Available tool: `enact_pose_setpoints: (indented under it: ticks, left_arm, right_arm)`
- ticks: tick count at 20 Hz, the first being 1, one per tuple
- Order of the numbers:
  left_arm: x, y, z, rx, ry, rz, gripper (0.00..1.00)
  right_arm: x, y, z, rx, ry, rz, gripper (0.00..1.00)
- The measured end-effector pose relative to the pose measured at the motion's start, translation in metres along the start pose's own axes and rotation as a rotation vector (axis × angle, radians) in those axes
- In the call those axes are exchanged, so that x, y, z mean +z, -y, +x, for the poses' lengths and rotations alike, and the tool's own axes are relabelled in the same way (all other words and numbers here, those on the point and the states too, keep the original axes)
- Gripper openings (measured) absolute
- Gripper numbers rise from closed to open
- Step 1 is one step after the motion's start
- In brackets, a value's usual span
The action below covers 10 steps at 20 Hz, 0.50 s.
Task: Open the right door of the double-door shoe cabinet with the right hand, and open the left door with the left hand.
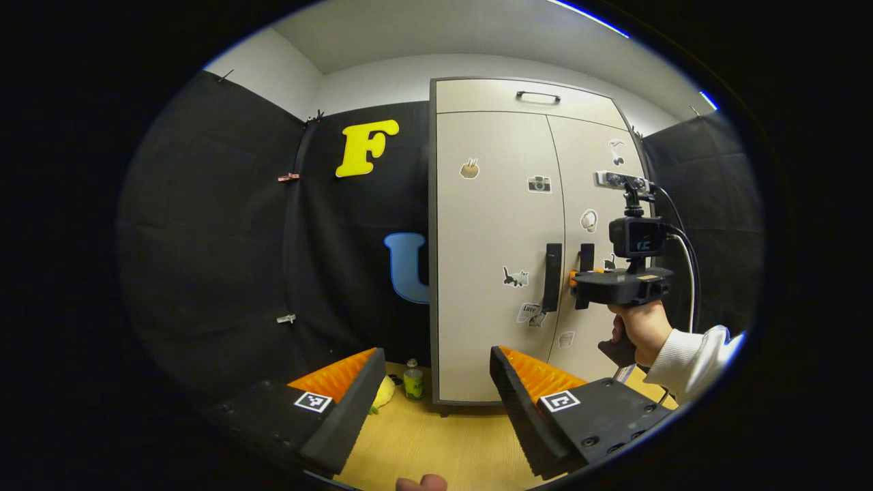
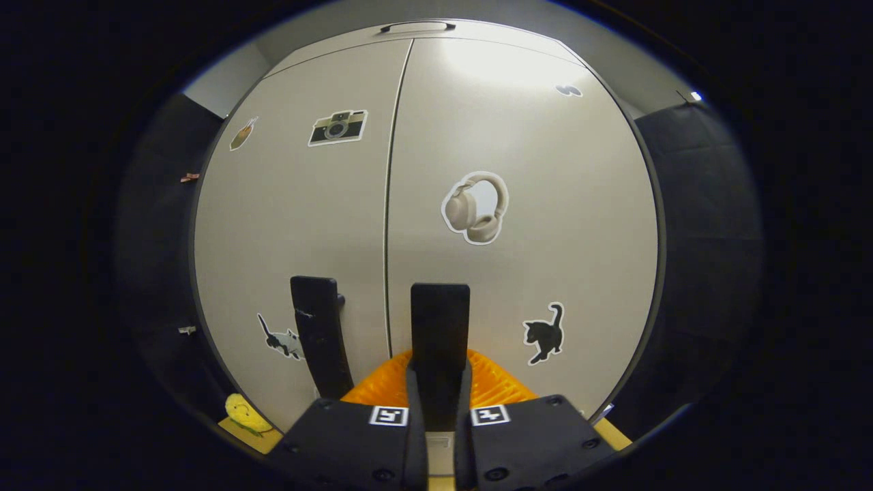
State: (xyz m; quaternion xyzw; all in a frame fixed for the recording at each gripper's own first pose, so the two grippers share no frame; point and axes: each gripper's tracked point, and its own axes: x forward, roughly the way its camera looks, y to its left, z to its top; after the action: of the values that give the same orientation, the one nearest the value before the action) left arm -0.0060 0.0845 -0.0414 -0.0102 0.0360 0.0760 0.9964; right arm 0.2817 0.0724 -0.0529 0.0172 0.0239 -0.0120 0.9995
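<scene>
The tall beige shoe cabinet (image 1: 501, 204) stands against the wall with both doors closed. Two dark vertical handles sit beside the centre seam: the left door handle (image 1: 552, 276) and the right door handle (image 1: 586, 258). In the right gripper view the right door handle (image 2: 440, 334) runs up between the two fingers of my right gripper (image 2: 440, 402), which is shut on it; the left door handle (image 2: 319, 334) stands free beside it. My left gripper (image 1: 436, 395) hangs open some way in front of the cabinet, low down. From there I see the right gripper (image 1: 580, 279) at the handle, held by a hand (image 1: 641, 327).
A small green bottle (image 1: 413, 380) and a yellow plush toy (image 1: 383, 394) lie on the wooden floor (image 1: 443, 443) at the cabinet's left foot. A drawer handle (image 1: 538, 96) sits at the cabinet's top. Black cloth walls stand on both sides.
</scene>
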Motion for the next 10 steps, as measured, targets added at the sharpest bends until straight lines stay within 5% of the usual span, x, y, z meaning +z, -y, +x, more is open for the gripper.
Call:
enact_pose_setpoints:
  ticks: [10]
  left_arm:
    - [0.006,0.008,-0.023,0.02,0.014,-0.002,0.95]
  right_arm:
    - [0.005,0.015,-0.032,0.003,0.001,0.05,0.18]
